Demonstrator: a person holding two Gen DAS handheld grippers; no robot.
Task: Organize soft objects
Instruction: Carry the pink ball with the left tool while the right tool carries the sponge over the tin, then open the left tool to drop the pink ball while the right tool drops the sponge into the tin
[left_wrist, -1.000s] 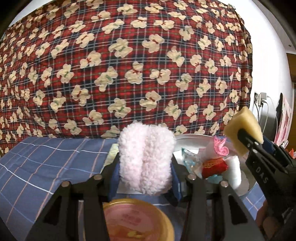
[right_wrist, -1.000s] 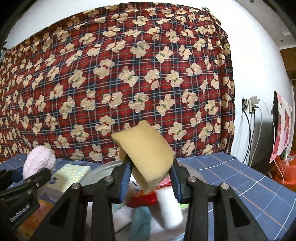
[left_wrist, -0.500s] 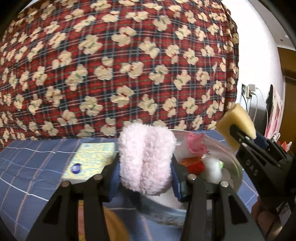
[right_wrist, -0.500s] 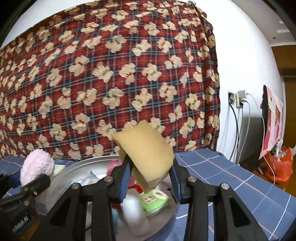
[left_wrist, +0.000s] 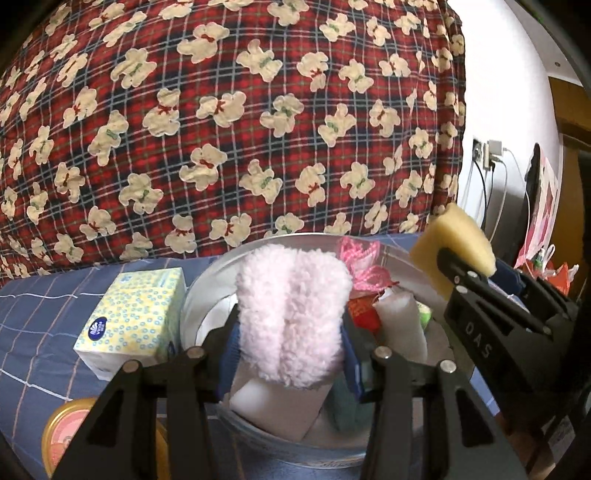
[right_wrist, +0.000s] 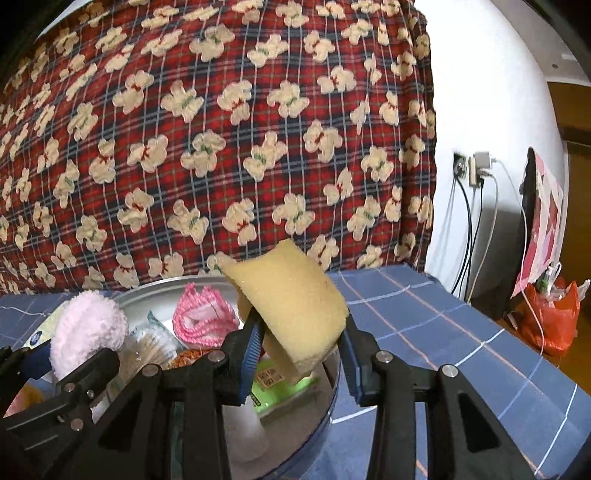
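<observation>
Both grippers have swung toward the metal basin (left_wrist: 207, 291) since a second ago, so that it now lies directly ahead of and below them instead of off to one side, and the tissue box (left_wrist: 136, 317) has come into full view to the left of the left gripper (left_wrist: 291, 354). That gripper is closed partway on a fluffy pink cloth (left_wrist: 291, 314), squeezed into a fold between its blue pads and held upright over the near part of the basin. The right gripper (right_wrist: 299, 350) is likewise closed partway on a yellow sponge (right_wrist: 291, 306), which bends into an arch under the squeeze and hangs over the basin's right edge. Each soft piece is pinched at its lower end, probably so most of it stays free to drop cleanly on release. Below the grippers the basin already holds a pink checked cloth (right_wrist: 203, 314), a white roll (left_wrist: 400, 321) and a green packet (right_wrist: 280, 384), which suggests it is the collecting place. A round yellow tin (left_wrist: 66, 432) sits on the blue checked worktop (right_wrist: 443, 332), below and left of the left gripper.
</observation>
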